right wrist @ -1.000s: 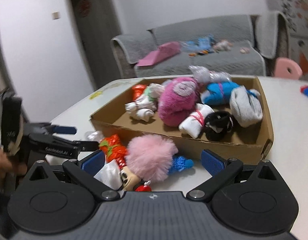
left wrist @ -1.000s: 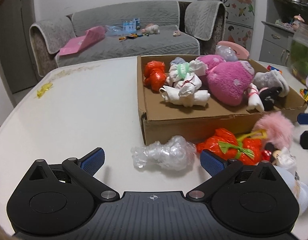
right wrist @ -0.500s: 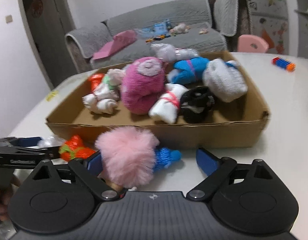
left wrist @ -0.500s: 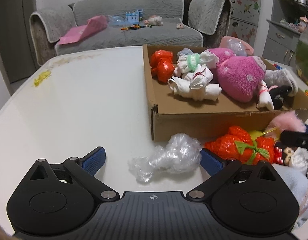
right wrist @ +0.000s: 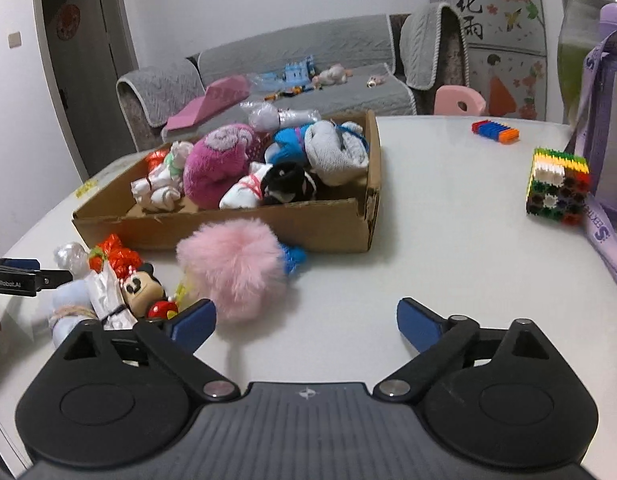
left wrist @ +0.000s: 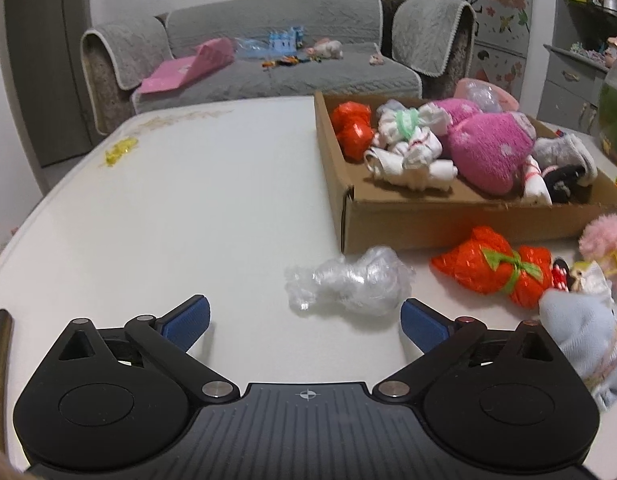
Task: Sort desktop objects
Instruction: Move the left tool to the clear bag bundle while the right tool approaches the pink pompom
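I see a fluffy pink pompom [right wrist: 232,268], an orange bundle [left wrist: 494,272] tied in green, and possibly a pale blue sock [left wrist: 584,344].

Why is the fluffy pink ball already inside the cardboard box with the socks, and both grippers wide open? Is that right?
Not quite. The fluffy pink ball is not in the cardboard box; the right wrist view shows it on the white table, just in front of the box's near wall. The rest holds: the left hand-held gripper and right hand-held gripper are both wide open with nothing between their fingers.
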`<state>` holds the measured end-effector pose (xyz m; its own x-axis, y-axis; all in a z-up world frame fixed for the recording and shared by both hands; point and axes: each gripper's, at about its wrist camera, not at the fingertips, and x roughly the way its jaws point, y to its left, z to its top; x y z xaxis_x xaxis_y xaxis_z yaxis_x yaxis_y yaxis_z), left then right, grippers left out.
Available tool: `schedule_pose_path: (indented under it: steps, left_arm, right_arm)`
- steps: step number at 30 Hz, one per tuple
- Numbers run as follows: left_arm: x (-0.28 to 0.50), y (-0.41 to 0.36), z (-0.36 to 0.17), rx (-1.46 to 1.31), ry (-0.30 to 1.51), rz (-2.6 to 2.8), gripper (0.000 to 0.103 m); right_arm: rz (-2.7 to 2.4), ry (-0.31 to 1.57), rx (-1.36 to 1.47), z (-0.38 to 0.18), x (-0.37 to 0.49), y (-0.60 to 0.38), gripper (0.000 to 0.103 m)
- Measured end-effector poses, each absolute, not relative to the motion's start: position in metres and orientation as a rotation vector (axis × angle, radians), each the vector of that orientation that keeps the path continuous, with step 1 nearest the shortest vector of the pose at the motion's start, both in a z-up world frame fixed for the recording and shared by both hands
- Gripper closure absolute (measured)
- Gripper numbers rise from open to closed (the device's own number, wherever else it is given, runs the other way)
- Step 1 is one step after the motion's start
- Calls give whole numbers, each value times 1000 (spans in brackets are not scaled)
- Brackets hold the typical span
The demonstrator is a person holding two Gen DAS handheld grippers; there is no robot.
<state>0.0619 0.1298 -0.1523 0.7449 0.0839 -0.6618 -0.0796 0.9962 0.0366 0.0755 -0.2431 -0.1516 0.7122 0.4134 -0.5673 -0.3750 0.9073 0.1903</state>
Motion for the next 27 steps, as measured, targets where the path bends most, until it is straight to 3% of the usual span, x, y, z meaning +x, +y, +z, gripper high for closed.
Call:
schedule_pose_path:
  steps: [3, 13, 27]
  left_arm:
    - [68, 129, -153, -4, 728, 73, 1]
    - [82, 128, -155, -45, 736, 59, 1]
    - [98, 114, -159, -19, 754, 75, 0]
  right_arm:
    - [492, 616, 47, -145, 84, -230, 1]
    - [687, 583, -178, -145, 95, -192, 1]
    - [778, 622, -227, -148, 109, -188, 1]
